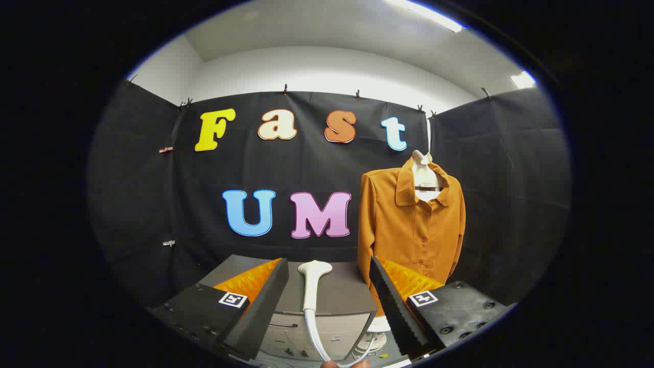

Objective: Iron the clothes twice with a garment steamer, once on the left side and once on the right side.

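Observation:
An orange-brown button shirt (411,225) hangs on a white hanger (423,174) against the black wall, beyond my right finger. A white garment steamer head (312,283) stands upright on a grey cabinet (337,294), its handle pointing down and a white hose (319,342) curling below it. My gripper (327,306) is open, its fingers wide apart on either side of the steamer, which sits ahead of them and is not touched. A fingertip of a person's hand (337,364) shows just under the hose.
The grey cabinet has drawers (306,337) on its front face and stands against the black cloth wall. The shirt hangs right beside the cabinet's right edge. White walls and ceiling lights rise above the cloth.

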Motion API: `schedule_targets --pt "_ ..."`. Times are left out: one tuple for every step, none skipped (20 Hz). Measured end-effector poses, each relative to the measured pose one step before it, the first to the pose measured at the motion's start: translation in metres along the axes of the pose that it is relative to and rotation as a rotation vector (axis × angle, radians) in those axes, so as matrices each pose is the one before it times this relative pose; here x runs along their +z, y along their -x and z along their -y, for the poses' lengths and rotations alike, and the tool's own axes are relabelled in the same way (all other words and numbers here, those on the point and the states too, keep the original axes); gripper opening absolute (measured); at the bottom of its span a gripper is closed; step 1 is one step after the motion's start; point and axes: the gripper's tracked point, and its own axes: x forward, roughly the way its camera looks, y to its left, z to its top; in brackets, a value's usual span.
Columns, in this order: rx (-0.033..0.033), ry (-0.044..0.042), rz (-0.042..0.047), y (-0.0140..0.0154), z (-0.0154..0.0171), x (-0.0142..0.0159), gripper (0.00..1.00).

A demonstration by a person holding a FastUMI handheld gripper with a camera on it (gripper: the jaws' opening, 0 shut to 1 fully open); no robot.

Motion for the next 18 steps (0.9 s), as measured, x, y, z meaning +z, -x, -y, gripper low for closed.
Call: schedule_targets --pt "0.00054 0.00404 0.00112 0.00086 -0.00191 0.00037 0.99" --pt "0.00227 0.00192 0.00036 0.00142 -0.00097 0.00053 0.99" --pt "0.00061 -0.00077 0.00237 0.00266 -0.00037 0.00101 0.99" --pt "0.00022 -0.00208 0.00093 0.00029 -0.00122 0.00026 0.99" --pt "0.00130 -0.00084 -0.00112 -0.00006 0.00068 -0.00001 0.99" --pt "0.00181 0.00058 -0.00514 0.00059 -0.00024 -0.00107 0.99" --pt "0.00309 0.00042 -0.00243 0.00130 -0.00021 -0.00017 0.99" --pt "-0.00080 -0.00033 0.00083 0.00085 -0.00015 0.00040 0.99" --pt "0.00137 0.00095 -0.00068 0.00063 0.00018 -0.00062 0.99" --pt "0.00355 0.00245 -0.00141 0.00063 -0.00280 0.00012 0.99" --pt "-0.00138 0.00199 0.00006 0.00042 -0.00020 -0.00030 0.99" --pt "-0.00185 -0.00078 0.00309 0.00124 0.00151 0.00099 0.99" --pt "0.00131 -0.00433 0.00525 0.00094 -0.00067 0.00237 0.99" --pt "0.00179 -0.00233 -0.00146 0.00093 0.00002 -0.00067 0.99" --pt "0.00054 -0.00096 -0.00173 0.00069 0.00096 -0.00093 0.99" --pt "0.00132 0.00137 0.00028 0.00064 -0.00014 -0.00038 0.99" --pt "-0.00174 0.00466 -0.00481 -0.00059 0.00143 -0.00062 0.99" --pt "-0.00208 0.00177 -0.00211 0.00080 0.00153 -0.00199 0.99"
